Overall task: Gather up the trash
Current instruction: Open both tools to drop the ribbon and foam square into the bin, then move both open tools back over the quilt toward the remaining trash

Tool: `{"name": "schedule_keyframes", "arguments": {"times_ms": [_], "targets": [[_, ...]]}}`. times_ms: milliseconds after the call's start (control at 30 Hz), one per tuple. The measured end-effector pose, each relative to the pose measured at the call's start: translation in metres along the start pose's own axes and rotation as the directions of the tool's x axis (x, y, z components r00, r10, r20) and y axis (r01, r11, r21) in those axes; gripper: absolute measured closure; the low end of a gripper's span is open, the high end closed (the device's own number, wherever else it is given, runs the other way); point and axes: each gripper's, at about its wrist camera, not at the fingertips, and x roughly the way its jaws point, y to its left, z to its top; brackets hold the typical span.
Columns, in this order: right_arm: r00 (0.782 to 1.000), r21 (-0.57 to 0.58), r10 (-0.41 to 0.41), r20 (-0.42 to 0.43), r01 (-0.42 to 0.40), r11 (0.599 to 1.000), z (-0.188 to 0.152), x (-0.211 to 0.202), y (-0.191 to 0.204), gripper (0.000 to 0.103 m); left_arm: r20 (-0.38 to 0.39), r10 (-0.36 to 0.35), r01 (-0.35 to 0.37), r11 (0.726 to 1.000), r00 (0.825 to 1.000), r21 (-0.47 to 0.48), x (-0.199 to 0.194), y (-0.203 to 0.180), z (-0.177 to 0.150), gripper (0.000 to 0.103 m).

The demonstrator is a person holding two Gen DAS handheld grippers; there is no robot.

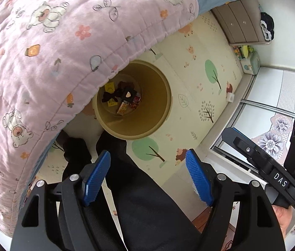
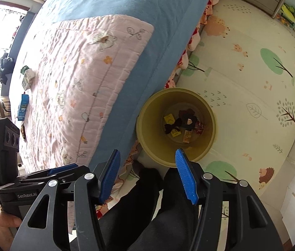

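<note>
The trash bin (image 2: 176,128) stands upright on the floor mat (image 2: 252,79), hard against the side edge of the bed (image 2: 126,21). In my left wrist view the pink quilt (image 1: 49,48) overhangs the bed's edge and hides part of the bin's rim. The bin is tan, round and open-topped. At its bottom lies collected trash (image 2: 181,125): yellow wrappers, a small orange packet, a red crumpled piece and several black scraps, all bunched together near the middle of the base.

My left gripper (image 1: 147,179) hangs above the floor near the bin, pointed steeply down. Its blue fingers (image 1: 96,179) stand wide apart and released; nothing lies between them, only my dark trouser legs (image 1: 147,209) below. My right gripper (image 2: 147,177) is likewise pointed down toward the bin, fingers (image 2: 186,177) parted and released, holding nothing.

Further out, on the quilt toward the far edge of the bed in the right wrist view, a small white and green carton (image 2: 27,79) and a blue packet (image 2: 23,106) lie near each other, well apart from the bin. A grey chest of drawers (image 1: 239,23) stands at the far end of the floor mat.
</note>
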Motion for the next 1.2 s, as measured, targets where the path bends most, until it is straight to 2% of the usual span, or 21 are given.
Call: {"name": "schedule_keyframes", "arguments": {"times_ms": [267, 500, 700, 867, 1200], "targets": [[0.999, -0.123, 0.043, 0.005, -0.042, 0.992, 0.013, -0.001, 0.072, 0.049, 0.111, -0.043, 0.051, 0.996, 0.993, -0.075, -0.050, 0.038, -0.011, 0.029], [0.997, -0.270, 0.072, -0.025, -0.076, 0.960, 0.013, 0.020, 0.170, 0.049, 0.217, -0.033, 0.074, 0.980, 0.976, -0.183, -0.104, 0.113, -0.033, 0.028], [0.994, -0.391, 0.082, -0.065, -0.101, 0.915, -0.003, 0.048, 0.260, 0.049, 0.292, 0.013, 0.071, 0.959, 0.956, -0.274, -0.150, 0.187, -0.053, 0.028], [0.993, -0.474, 0.069, -0.093, -0.106, 0.874, -0.018, 0.072, 0.324, 0.049, 0.358, 0.062, 0.061, 0.944, 0.931, -0.324, -0.184, 0.249, -0.063, 0.027], [0.992, -0.582, 0.044, -0.117, -0.105, 0.806, -0.037, 0.101, 0.419, 0.045, 0.423, 0.170, 0.004, 0.925, 0.890, -0.379, -0.223, 0.324, -0.078, 0.027]]}}
